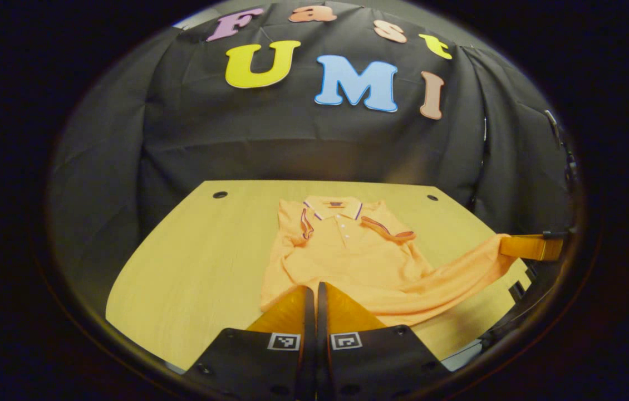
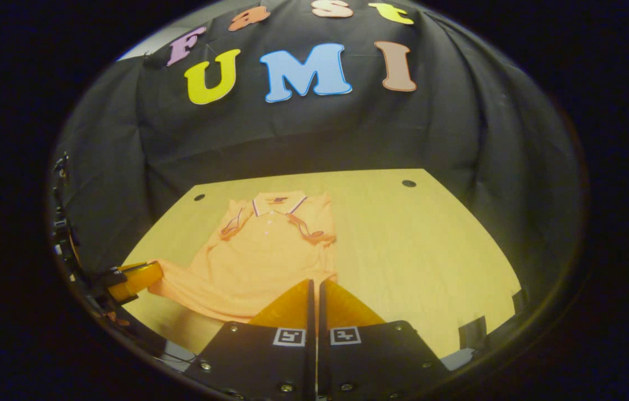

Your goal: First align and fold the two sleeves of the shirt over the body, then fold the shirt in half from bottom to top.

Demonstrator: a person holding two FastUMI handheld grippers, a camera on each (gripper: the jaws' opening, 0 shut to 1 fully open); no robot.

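Observation:
An orange polo shirt point(image 1: 348, 250) lies on the wooden table point(image 1: 197, 250), collar point(image 1: 334, 206) at the far end. Both striped sleeves point(image 1: 306, 223) point(image 1: 389, 228) are folded in over the chest. My left gripper point(image 1: 313, 287) is shut on the near-left corner of the hem. In the same view, my right gripper point(image 1: 531, 247) at the far right pinches the other hem corner and holds it up, so the cloth stretches off the table. In the right gripper view, the right gripper point(image 2: 314, 284) is shut on the shirt point(image 2: 259, 250), and the left gripper point(image 2: 136, 278) holds the hem at the left.
The table point(image 2: 414, 239) has a small dark hole near each far corner point(image 1: 220, 195) point(image 1: 432, 197). Bare wood lies on both sides of the shirt. The black cloth wall stands right behind the table's far edge.

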